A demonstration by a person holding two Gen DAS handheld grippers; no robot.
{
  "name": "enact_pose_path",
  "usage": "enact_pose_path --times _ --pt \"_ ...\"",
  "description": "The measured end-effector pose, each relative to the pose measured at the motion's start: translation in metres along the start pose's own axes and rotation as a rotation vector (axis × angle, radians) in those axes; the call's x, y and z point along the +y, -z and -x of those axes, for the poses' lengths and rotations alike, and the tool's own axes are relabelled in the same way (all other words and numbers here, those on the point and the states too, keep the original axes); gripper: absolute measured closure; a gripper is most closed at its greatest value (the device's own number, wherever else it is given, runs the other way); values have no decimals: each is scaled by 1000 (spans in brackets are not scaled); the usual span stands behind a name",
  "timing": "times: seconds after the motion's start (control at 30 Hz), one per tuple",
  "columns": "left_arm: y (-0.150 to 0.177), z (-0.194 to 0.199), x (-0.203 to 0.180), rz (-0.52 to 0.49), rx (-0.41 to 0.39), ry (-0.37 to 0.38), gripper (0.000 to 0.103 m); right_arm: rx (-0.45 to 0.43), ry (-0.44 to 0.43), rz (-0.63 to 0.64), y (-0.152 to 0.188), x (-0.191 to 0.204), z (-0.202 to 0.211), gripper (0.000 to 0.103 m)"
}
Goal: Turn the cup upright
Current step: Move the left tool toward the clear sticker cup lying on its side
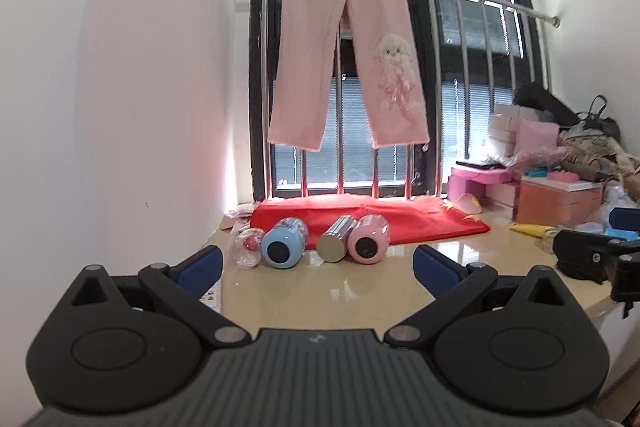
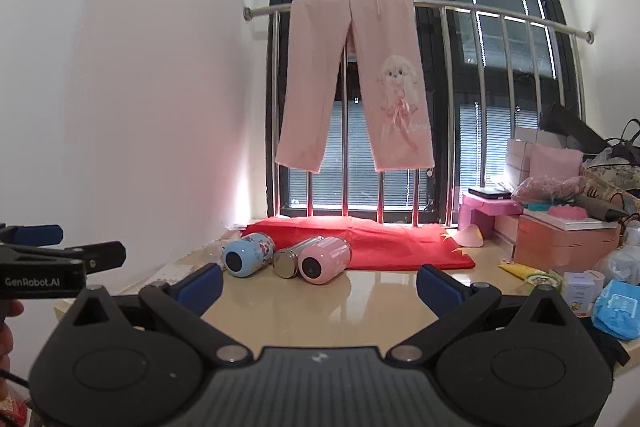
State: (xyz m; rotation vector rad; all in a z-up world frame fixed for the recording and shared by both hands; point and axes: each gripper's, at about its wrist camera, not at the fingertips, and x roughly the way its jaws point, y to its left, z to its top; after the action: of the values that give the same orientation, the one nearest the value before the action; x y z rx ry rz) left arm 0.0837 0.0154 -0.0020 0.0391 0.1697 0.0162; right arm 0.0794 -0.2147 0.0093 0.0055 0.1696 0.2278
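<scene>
Beige table (image 2: 360,307), four cups lying sideways, pink cup (image 2: 324,262), blue cup (image 2: 248,254)

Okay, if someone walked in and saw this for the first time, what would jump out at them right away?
Probably the pink trousers with a cartoon figure, draped over the steel rail across the dark window. Below them, a row of cups lies on its side on the beige table in front of a red cloth: a clear bottle, blue cup, steel cup and pink cup. Both the left gripper and right gripper are open.
</scene>
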Motion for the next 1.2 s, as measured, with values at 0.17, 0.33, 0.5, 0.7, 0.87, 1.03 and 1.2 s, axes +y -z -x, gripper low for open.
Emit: enact_pose_path --times 0.17,0.33,0.5,0.7,0.87,1.03,1.2 --pt "-9 -61 21 -21 74 18 0 47 3 10 -4 5 -50 0" --pt "-18 -124 44 -41 152 23 0 103 0 19 -7 14 -111 0" --pt "-30 -191 65 -66 255 38 0 149 -15 29 -9 21 -173 0" --pt "-47 -267 93 -76 380 22 0 164 -63 41 -14 24 -240 0" --pt "-58 -324 115 -77 465 -36 0 154 -132 80 -19 30 -298 0" --pt "-58 -382 134 -46 552 -97 0 169 -245 120 -20 39 -356 0" --pt "-50 -439 153 26 682 -116 0 170 -332 180 -18 49 -401 0"
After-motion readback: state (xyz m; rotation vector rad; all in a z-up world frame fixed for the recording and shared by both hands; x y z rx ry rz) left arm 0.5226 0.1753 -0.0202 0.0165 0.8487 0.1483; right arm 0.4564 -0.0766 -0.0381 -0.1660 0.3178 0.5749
